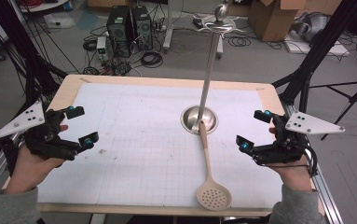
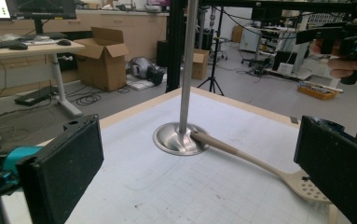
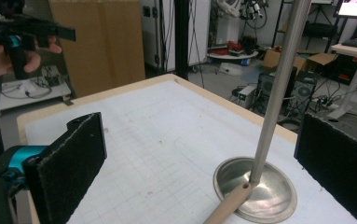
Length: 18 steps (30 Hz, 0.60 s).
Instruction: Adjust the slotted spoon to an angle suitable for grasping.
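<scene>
Altogether one slotted spoon (image 1: 212, 189), one metal stand (image 1: 199, 119), two open grippers apart.

Even, bright light is falling from above, and the white mat (image 1: 139, 140) on the bench is showing only weak, soft shadows. The steel pole base (image 3: 255, 189) is giving a mild glare. In both gripper views the near black pads (image 2: 62, 170) are looking blurry and grainy.

A beige slotted spoon (image 1: 209, 172) lies flat near the table's (image 1: 120, 140) front edge, perforated head toward that edge, handle tip touching the round steel base (image 1: 191, 116) of an upright metal pole (image 1: 210, 60)
</scene>
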Each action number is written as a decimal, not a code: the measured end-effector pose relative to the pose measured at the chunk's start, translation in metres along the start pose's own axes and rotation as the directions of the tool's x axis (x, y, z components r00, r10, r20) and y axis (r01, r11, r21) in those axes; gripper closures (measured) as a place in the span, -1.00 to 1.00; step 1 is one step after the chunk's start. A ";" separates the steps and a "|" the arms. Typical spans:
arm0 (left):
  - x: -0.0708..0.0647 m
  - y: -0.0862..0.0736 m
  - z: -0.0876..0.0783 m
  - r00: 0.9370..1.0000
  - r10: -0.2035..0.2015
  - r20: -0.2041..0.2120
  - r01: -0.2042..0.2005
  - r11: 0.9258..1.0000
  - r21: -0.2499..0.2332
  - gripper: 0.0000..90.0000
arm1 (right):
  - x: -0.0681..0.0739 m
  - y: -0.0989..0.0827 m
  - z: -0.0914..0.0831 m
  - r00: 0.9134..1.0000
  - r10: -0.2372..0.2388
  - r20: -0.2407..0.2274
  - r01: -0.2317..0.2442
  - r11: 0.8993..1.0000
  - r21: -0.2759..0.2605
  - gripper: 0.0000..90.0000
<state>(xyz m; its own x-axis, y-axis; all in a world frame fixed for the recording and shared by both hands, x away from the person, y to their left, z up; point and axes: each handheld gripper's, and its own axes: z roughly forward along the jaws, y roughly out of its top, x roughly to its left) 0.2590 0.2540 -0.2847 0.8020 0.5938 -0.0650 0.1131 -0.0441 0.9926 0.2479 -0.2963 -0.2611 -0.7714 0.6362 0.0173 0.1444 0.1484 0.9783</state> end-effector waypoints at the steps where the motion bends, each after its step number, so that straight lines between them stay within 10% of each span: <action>1: 0.000 0.000 0.000 1.000 -0.003 -0.001 0.003 1.000 0.000 -0.96 | -0.001 0.000 0.000 1.000 0.004 0.002 -0.004 1.000 -0.004 -0.98; 18: -0.001 -0.001 0.000 1.000 -0.007 -0.002 0.007 1.000 0.008 -0.96 | 0.000 -0.003 0.006 1.000 0.013 -0.016 -0.013 1.000 0.022 -0.98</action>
<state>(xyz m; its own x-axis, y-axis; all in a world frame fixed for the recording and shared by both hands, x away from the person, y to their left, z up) 0.2582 0.2535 -0.2861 0.8000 0.5958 -0.0717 0.1235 -0.0466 0.9913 0.2517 -0.2919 -0.2650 -0.7791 0.6260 0.0334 0.1677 0.1568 0.9733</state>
